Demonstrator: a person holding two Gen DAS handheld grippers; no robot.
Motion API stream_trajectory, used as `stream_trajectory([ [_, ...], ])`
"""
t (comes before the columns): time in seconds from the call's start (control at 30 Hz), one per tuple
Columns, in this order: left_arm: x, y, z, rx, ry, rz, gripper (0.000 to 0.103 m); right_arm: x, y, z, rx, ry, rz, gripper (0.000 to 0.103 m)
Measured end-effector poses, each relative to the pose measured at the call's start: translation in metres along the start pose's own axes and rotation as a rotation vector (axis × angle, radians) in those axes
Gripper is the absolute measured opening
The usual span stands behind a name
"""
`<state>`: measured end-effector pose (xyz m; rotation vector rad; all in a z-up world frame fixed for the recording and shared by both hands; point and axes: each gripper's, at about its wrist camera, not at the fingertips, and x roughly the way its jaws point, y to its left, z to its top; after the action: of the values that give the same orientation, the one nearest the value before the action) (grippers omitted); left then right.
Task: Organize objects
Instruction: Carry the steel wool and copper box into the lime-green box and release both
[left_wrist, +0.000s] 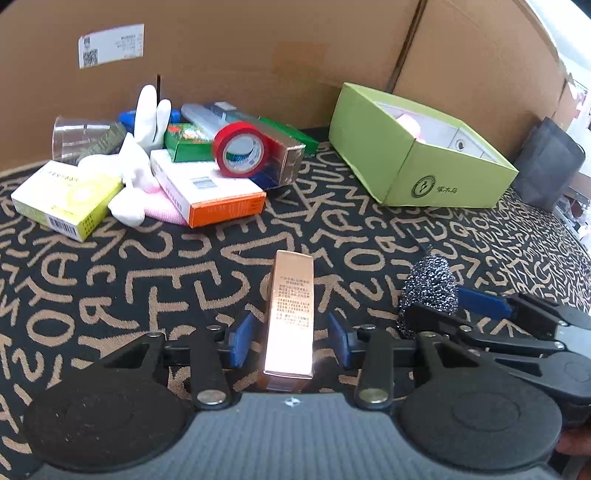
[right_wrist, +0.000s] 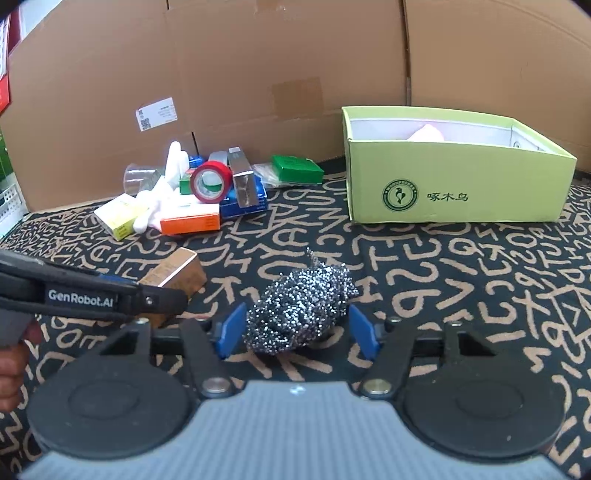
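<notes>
A shiny copper box lies on the patterned cloth between the blue pads of my left gripper; the jaws stand open, with a gap on each side. It also shows in the right wrist view. A steel wool scourer lies between the pads of my right gripper, which is open around it. The scourer shows in the left wrist view too. A green open box stands at the back right, with something pink inside.
A pile at the back left holds red tape, a white glove, an orange-and-white box, a yellow box, green boxes and a clear cup. A cardboard wall stands behind.
</notes>
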<state>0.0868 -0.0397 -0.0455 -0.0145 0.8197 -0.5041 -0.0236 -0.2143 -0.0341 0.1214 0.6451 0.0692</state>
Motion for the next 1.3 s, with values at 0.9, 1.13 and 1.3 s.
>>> stream_trajectory([
  [0.9,-0.028,-0.116,0.117,0.186,-0.179,-0.234,0.025,-0.074,-0.079,0.083,-0.004,-0.313,-0.158,0.027],
  [1.13,0.027,-0.132,0.161,0.173,-0.191,-0.177,0.025,-0.042,-0.112,0.13,-0.065,-0.32,-0.258,0.027],
  [1.3,0.071,-0.133,0.174,0.183,-0.15,-0.147,0.025,0.005,-0.144,0.147,-0.051,-0.255,-0.292,0.027],
])
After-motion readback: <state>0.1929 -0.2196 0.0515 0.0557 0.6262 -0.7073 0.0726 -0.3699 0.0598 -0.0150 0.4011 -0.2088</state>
